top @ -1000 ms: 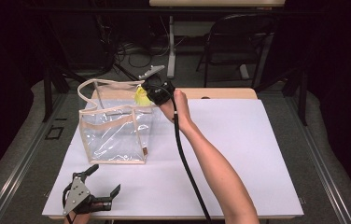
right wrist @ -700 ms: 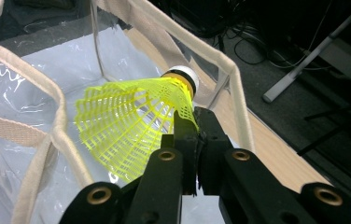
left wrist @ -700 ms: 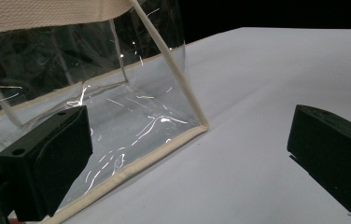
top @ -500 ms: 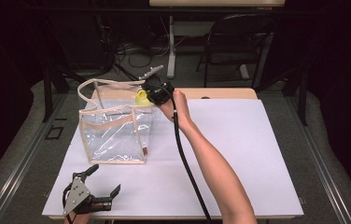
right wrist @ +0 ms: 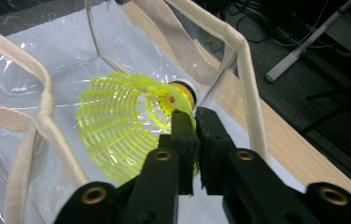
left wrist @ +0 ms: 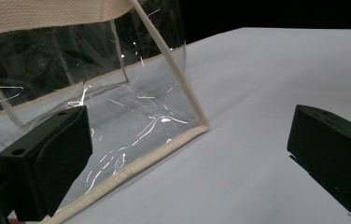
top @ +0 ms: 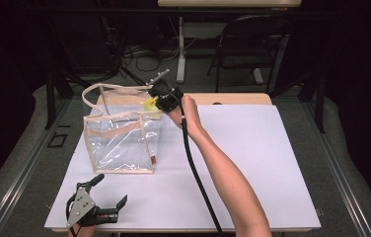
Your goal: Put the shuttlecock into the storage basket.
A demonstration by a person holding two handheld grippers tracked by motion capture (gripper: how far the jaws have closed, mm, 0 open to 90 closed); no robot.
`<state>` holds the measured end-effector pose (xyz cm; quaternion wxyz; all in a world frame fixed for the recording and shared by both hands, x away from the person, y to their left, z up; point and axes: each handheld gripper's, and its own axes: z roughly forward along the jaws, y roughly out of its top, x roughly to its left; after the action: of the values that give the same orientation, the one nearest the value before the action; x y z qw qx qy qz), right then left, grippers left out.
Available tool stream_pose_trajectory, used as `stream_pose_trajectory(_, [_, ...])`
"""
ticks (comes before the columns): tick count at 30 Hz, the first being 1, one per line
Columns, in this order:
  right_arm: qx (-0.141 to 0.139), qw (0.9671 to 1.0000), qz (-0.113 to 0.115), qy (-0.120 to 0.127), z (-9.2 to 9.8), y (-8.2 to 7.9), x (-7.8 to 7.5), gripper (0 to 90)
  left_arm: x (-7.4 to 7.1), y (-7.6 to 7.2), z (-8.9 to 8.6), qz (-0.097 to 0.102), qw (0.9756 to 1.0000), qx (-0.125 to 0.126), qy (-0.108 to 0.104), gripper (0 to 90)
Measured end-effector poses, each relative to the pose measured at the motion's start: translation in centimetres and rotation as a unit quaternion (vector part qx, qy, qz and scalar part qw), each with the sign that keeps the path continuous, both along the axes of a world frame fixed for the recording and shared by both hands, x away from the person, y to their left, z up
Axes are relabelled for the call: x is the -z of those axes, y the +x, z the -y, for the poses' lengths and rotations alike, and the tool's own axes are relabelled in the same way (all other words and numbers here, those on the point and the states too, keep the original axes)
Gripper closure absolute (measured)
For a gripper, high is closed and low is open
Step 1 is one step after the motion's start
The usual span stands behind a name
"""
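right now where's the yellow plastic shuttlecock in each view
High view: the yellow plastic shuttlecock sits upper centre-left, at the back right corner of the clear plastic tote bag, against the right gripper.
Left gripper view: I can't find it among the reflections.
Right gripper view: centre, skirt pinched between the black fingers.
Shared landmark: the bag's cream trim.

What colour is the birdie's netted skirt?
Bright yellow; the shuttlecock shows best in the right gripper view.

glossy clear plastic bag with woven cloth trim, yellow plastic mesh shuttlecock
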<state>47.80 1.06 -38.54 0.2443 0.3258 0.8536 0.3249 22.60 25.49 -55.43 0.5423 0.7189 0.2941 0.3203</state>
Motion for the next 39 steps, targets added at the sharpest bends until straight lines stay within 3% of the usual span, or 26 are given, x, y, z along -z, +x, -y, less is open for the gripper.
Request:
stream_pose_trajectory(5, [-0.004,1.0,0.001,0.002,0.0,-0.1,-0.1,79.5,0.0,0.0,0.0,0.0,1.0,0.001,0.001,0.1])
stream_pose_trajectory(14, [-0.019,0.9989,0.009,0.041,1.0,-1.2,-1.5,54.2,0.0,0.0,0.0,0.0,1.0,0.0,0.001,0.1])
stream_pose_trajectory(22, [-0.022,0.9981,0.003,0.057,2.7,-1.9,-2.1,41.4,0.0,0.0,0.1,-0.002,1.0,-0.002,0.0,0.1])
stream_pose_trajectory(27, [-0.025,0.9976,0.0,0.065,4.0,-2.4,-2.3,29.0,-0.1,0.2,0.3,-0.002,1.0,0.0,0.004,0.1])
stream_pose_trajectory(39, [-0.038,0.9965,-0.014,0.073,6.2,-3.7,-1.5,14.0,0.0,0.4,0.5,-0.005,1.0,-0.001,0.004,0.1])
